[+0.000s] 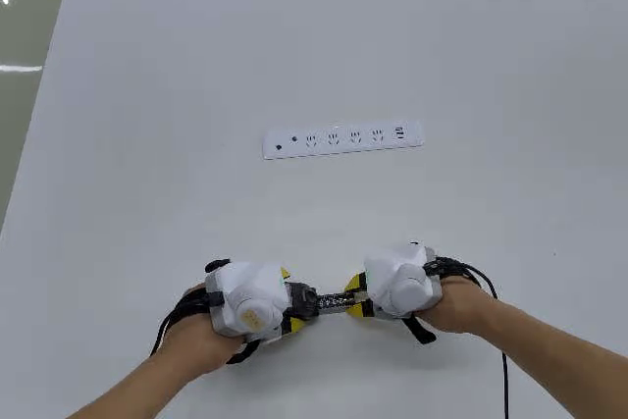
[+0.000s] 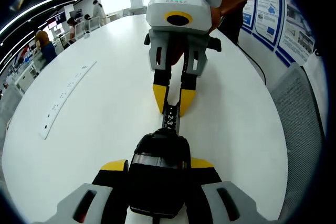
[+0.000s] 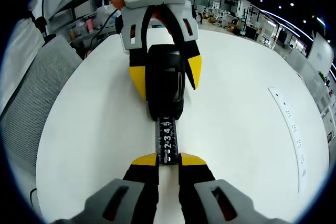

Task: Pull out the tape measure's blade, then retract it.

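Left claw (image 2: 157,164) was clamped on the case (image 3: 165,85), a chunky black body with rounded corners and a glossy top. It sat low over the white counter (image 1: 294,56), close in front of me. Right claw (image 3: 168,159) was pinched on the tip of the blade (image 3: 167,136), with a yellow pad on either side.

The blade was out only a short stretch. In the right gripper view I could read the digits two through five between case and pads, and in the head view the two claws were near each other. So I judged the pull as barely begun, with most of the draw left to do and then the whole retract.

The blade was a thin, narrow dark strip with white numerals and fine tick marks. It ran straight between the claws with no sag. The case looked like hard plastic, though I couldn't tell whether it had a rubber skin. The counter was smooth, plain and faintly shiny. Well beyond the claws lay a power strip (image 1: 341,137), a long flat white bar with a row of sockets.
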{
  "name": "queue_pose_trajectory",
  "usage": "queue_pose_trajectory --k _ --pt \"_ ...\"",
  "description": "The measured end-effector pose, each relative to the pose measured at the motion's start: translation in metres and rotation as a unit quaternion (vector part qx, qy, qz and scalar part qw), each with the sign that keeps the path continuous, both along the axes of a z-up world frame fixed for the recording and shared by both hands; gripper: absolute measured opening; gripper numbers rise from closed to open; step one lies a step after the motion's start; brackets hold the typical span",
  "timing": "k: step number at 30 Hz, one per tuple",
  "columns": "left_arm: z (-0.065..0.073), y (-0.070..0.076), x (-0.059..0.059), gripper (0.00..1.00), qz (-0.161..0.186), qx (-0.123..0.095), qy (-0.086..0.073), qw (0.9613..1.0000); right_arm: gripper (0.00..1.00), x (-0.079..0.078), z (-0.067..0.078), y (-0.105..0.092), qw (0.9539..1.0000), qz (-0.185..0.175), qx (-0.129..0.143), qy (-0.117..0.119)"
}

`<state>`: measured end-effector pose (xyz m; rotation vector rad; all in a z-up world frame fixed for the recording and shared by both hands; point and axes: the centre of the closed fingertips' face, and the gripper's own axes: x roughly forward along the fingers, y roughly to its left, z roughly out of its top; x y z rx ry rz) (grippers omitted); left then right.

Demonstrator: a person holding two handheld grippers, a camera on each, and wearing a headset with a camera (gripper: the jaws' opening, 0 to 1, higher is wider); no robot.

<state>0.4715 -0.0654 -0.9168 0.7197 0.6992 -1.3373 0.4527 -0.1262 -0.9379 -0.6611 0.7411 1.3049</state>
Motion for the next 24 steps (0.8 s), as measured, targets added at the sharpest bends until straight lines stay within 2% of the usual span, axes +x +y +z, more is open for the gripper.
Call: queue_pose_trajectory --k 24 --pt "0.001 0.000 -0.001 0.39 -0.002 0.005 -0.007 1.0000 0.12 -0.006 0.001 -0.034 0.9997 -0.021 -0.006 0.012"
